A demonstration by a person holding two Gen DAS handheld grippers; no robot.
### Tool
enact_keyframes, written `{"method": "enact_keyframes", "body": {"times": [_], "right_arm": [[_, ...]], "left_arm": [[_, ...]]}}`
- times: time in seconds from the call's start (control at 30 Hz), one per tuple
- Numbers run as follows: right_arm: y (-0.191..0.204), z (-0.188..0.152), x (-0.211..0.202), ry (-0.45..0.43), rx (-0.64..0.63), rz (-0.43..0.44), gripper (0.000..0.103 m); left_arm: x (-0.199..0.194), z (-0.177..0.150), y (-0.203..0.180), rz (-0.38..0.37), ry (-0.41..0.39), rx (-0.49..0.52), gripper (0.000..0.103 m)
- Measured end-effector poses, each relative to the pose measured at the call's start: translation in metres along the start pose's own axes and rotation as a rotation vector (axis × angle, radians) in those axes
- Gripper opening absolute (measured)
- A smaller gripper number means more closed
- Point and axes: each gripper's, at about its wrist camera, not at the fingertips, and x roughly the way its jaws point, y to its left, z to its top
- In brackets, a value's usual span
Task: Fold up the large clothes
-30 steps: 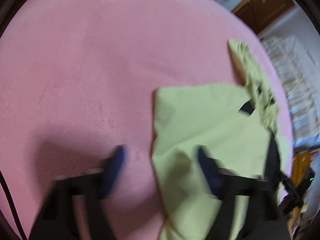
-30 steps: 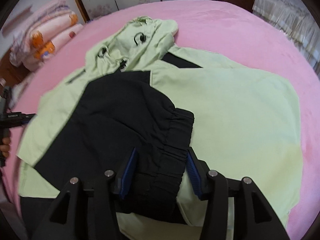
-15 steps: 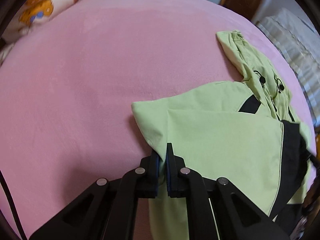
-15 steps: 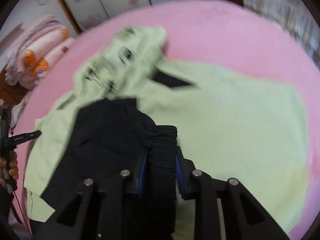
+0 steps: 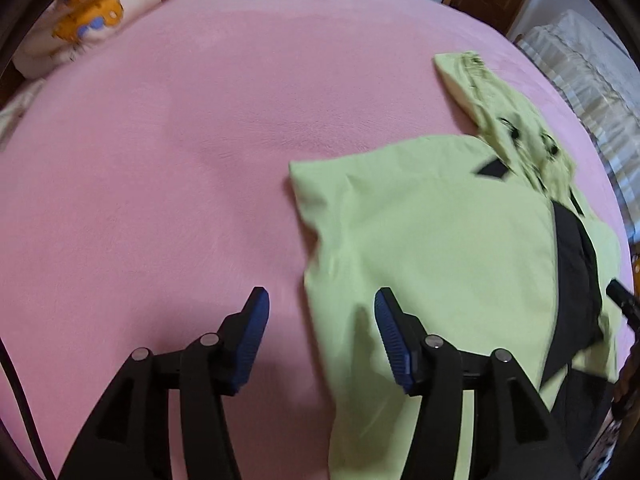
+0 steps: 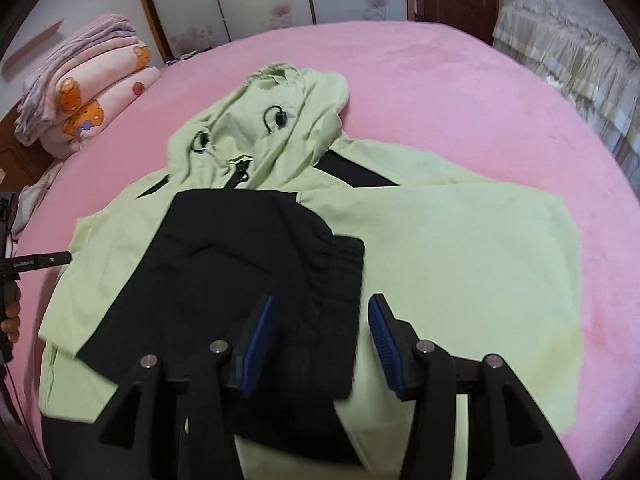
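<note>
A light green hooded jacket [image 6: 460, 264] with black panels lies spread on the pink bed [image 6: 460, 92]. Its black sleeve [image 6: 248, 256] is folded across the front, with the gathered cuff [image 6: 340, 280] lying between the fingers of my right gripper [image 6: 320, 320]. Those jaws are opening and the pads do not press on the cuff. In the left wrist view the jacket [image 5: 440, 232] fills the right half. My left gripper [image 5: 320, 312] hangs over its left edge with the jaws opening, and the fabric lies loose below them.
Folded blankets with a bear print [image 6: 80, 92] are stacked at the bed's far left corner. A ruffled cover [image 6: 568, 52] lies past the right edge. A person's hand [image 6: 10, 312] holds the other gripper at the left rim. Bare pink bed [image 5: 140, 160] spreads left of the jacket.
Both grippers went from open to shut on the jacket, the left on the green edge and the right on the black cuff. Both have now opened and drawn back, and the cloth lies flat.
</note>
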Motion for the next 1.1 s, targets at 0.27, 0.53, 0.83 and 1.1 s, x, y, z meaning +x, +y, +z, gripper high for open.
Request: {"method": "enact_keyframes", "body": {"times": [0.27,0.53,0.83,1.1], "right_arm": [[0.005,-0.032,-0.022,0.019,0.007,0.053,0.049],[0.016,-0.021,0.009,0.051,0.052,0.035,0.049],[0.009,-0.029,0.033,0.074,-0.062,-0.180,0.000],[-0.005,-0.028,0.000,0.056,0.012,-0.080,0.000]], "left_arm": [[-0.031,-0.108,-0.025,0.046,0.025,0.047,0.056],[-0.021,-0.116,-0.030,0.159,-0.070,0.001,0.031],[-0.004,-0.113,0.002,-0.001,-0.051,-0.128,0.021],[-0.021,-0.117,0.014,-0.055,-0.032,-0.140,0.036]]}}
